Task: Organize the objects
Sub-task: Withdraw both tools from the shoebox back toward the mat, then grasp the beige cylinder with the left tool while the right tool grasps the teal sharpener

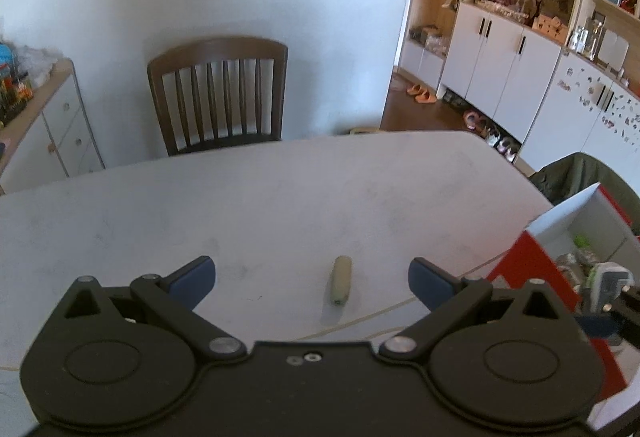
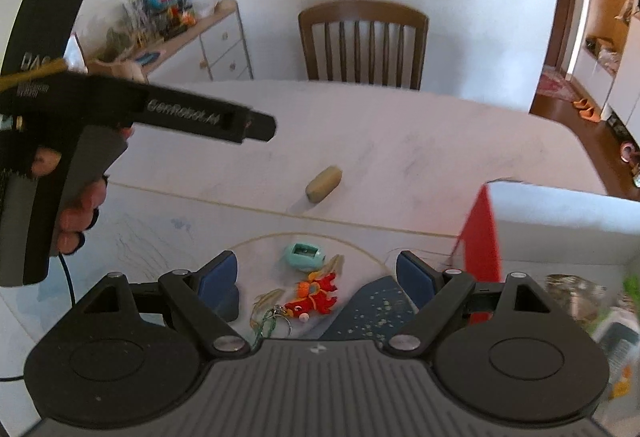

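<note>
Both tools agape: left tool [image 1: 312,279] near beige, perhaps foam, cylinder [image 1: 340,280].

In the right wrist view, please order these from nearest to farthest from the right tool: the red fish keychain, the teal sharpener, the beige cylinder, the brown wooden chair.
1. Red fish keychain, between the right tool's open fingers.
2. Teal sharpener, just beyond the keychain.
3. Beige cylinder, mid-table.
4. Brown wooden chair, behind the table's far edge.

A brown wooden chair [image 1: 218,93] stands behind the white table [image 1: 240,205], cabinets [image 1: 500,69] beyond.
</note>
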`<state>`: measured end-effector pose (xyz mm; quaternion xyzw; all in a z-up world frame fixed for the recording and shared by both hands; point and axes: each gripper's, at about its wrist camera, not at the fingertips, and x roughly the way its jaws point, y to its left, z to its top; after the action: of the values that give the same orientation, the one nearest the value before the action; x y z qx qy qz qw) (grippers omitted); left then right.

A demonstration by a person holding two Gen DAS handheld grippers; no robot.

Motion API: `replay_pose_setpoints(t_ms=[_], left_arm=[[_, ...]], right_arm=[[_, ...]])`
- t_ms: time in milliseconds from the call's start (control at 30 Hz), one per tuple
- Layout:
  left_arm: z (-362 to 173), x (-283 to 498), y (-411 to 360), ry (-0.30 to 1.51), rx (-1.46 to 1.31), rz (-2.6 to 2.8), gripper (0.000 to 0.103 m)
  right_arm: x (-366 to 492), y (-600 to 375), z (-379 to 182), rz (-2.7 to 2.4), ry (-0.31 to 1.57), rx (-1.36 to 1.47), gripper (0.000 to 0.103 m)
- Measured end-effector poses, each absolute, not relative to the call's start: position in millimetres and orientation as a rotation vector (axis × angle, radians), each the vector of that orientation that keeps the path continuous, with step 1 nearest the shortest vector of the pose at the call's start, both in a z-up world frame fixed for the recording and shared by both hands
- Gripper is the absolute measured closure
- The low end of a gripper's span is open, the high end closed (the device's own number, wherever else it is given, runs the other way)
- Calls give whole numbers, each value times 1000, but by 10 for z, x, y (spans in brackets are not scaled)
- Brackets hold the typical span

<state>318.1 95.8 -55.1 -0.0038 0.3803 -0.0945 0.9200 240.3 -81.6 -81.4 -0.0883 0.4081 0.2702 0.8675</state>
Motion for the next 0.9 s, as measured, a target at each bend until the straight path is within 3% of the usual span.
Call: replay_pose_setpoints(t_ms=[433, 667, 700, 900], left_arm=[[-1060, 3637, 805, 863, 27, -235, 1], [-1257, 3797, 705, 880, 44, -268, 2], [-1286, 3819, 694, 884, 43, -271, 3], [-1445, 3897, 639, 903, 54, -286, 16]], right_arm=[[2750, -403, -1388, 638, 887, -289, 17], [2859, -283, -1596, 662, 898, -331, 31], [2872, -275, -1617, 665, 901, -334, 36], [2892, -252, -1706, 682, 905, -350, 43]])
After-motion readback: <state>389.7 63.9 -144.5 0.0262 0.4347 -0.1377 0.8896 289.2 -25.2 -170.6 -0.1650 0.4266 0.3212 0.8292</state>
